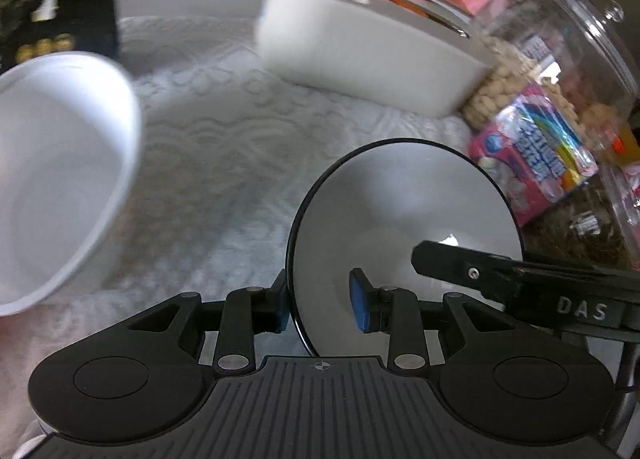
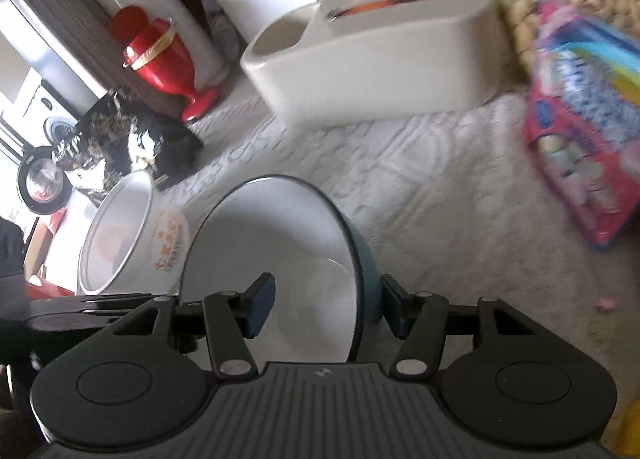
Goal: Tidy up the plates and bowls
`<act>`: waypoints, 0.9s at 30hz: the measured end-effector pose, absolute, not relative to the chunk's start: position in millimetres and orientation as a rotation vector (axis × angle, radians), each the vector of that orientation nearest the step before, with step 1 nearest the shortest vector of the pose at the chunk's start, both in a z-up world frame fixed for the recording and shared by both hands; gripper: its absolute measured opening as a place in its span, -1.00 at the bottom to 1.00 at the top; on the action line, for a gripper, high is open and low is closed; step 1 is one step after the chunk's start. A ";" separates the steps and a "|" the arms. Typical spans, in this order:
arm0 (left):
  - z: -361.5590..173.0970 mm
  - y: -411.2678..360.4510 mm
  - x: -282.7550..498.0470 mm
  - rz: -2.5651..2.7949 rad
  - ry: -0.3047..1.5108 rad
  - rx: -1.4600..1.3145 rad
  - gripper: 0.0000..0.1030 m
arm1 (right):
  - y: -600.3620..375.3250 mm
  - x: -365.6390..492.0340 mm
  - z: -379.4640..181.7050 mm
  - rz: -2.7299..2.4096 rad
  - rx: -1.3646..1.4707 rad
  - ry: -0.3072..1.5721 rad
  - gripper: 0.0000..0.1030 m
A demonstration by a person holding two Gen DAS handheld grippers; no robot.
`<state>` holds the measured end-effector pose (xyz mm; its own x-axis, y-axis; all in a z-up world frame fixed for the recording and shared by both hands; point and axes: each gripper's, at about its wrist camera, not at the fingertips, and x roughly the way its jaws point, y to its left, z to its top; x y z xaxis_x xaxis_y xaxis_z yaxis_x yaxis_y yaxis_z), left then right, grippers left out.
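One teal bowl with a white inside and a dark rim hangs tilted above the cloth, held from both sides. In the left wrist view my left gripper is shut on its left rim, one blue pad outside and one inside. My right gripper is shut on the opposite wall of the same teal bowl, again with one pad inside and one outside. A right-gripper finger reaches over the bowl's inside. A larger white bowl with orange print stands to the left.
A white embossed tablecloth covers the table. Behind it stands a cream oval container. A glass jar of snacks and a pink snack bag crowd the right. A red appliance and a dark box sit far left.
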<state>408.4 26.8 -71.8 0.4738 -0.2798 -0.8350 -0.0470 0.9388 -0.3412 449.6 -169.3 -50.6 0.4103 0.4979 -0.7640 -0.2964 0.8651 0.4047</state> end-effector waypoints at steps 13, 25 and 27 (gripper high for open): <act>-80.0 5.7 436.7 -0.124 1.107 -0.292 -0.54 | -188.8 467.8 -83.3 0.482 0.282 1.119 0.10; -73.3 1.4 426.8 -0.089 1.080 -0.250 -0.55 | -184.5 457.4 -72.7 0.505 0.255 1.075 0.06; -65.2 1.9 423.6 -0.080 1.063 -0.242 -0.54 | -184.6 455.2 -67.4 0.516 0.263 1.059 0.07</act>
<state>423.6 1.9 -65.2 0.4864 -0.1814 -0.8547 -0.0513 0.9706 -0.2352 455.2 -184.6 -67.4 0.3865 0.5223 -0.7601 -0.2763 0.8519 0.4449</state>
